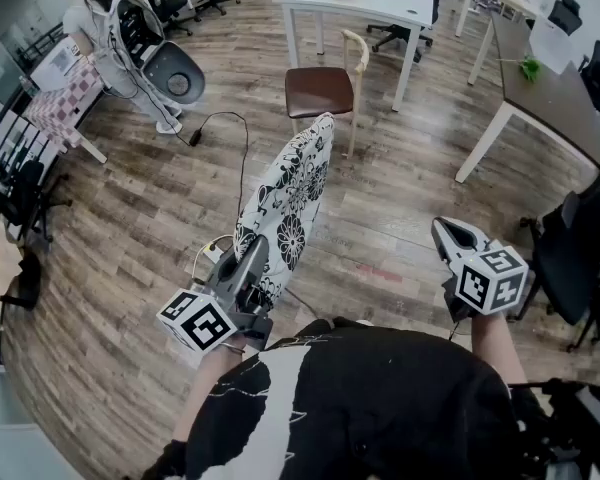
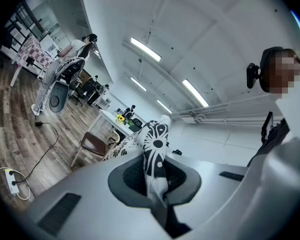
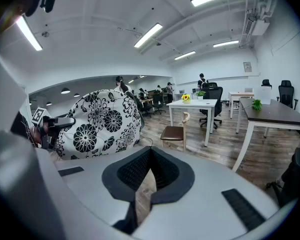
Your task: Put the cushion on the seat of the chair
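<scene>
A black-and-white flowered cushion (image 1: 290, 198) stands on edge in the air, its top corner reaching toward the chair. My left gripper (image 1: 252, 260) is shut on its lower edge; in the left gripper view the fabric (image 2: 155, 139) is pinched between the pads of this gripper (image 2: 156, 176). The chair (image 1: 318, 90) has a brown seat and a pale wooden frame, stands beyond the cushion beside a white table, and its seat is bare. My right gripper (image 1: 448, 233) hangs off to the right, apart from the cushion, shut on nothing (image 3: 149, 154). From there the cushion (image 3: 97, 124) shows at left, the chair (image 3: 174, 132) ahead.
A white table (image 1: 365, 3) with yellow flowers stands just behind the chair. A long dark-topped table (image 1: 550, 83) runs along the right. A black cable (image 1: 220, 118) and a power strip (image 1: 215, 253) lie on the wood floor. Office chairs (image 1: 165, 63) are at far left, and one black chair (image 1: 580, 248) at right.
</scene>
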A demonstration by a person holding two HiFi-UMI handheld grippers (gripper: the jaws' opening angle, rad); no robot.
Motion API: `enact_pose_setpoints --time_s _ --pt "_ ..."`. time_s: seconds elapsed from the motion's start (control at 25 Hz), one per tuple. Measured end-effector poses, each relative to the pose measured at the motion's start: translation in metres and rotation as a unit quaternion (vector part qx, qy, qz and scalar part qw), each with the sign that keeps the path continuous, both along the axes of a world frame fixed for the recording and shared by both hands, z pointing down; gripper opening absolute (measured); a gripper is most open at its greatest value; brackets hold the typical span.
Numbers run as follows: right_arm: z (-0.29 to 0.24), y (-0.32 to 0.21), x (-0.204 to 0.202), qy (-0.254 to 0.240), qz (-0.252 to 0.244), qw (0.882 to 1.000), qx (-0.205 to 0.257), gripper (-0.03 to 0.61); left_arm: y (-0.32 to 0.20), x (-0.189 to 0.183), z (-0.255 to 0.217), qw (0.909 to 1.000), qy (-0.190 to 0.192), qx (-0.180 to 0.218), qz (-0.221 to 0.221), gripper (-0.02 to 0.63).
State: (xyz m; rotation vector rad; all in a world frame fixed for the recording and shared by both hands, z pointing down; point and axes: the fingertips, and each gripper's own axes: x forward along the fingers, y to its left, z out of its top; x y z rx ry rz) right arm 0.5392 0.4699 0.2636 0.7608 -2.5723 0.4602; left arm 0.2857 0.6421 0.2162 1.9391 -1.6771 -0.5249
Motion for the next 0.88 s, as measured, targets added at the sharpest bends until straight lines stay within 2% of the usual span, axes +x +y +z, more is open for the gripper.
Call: enact_pose_setpoints --time_s 0.2,0.32,0.48,0.6,0.72,0.8,0.88 --pt "-0.001 0.009 -0.008 0.002 -0.001 1.0 0.0 0.015 0.01 -0.007 -0.001 0.9998 -0.018 -0.003 -0.003 0.021" --pt "0.0 0.019 -0.015 0.003 -0.003 1.0 0.0 0.015 0.021 -0.009 0.0 0.999 -0.043 -0.007 -0.002 0.021" --pt "0.009 0.038 -0.025 0.006 -0.001 1.0 -0.006 0.015 0.037 -0.013 0.006 0.9957 -0.091 -0.012 0.013 0.021" --pt "0.017 0.051 -0.035 -0.005 0.004 1.0 -0.02 0.015 0.045 -0.015 0.009 0.9894 -0.142 -0.009 0.03 0.021" --pt "0.028 0.061 -0.041 -0.005 0.006 0.999 -0.041 0.015 0.049 -0.014 0.016 0.9831 -0.176 -0.014 0.049 0.021" --pt "0.036 0.065 -0.046 0.008 0.004 0.999 -0.05 0.015 0.05 -0.013 0.022 0.9805 -0.186 -0.019 0.062 0.021" --pt "0.046 0.061 -0.051 0.022 0.003 0.998 -0.058 0.015 0.046 -0.015 0.03 0.9835 -0.165 -0.021 0.071 0.021"
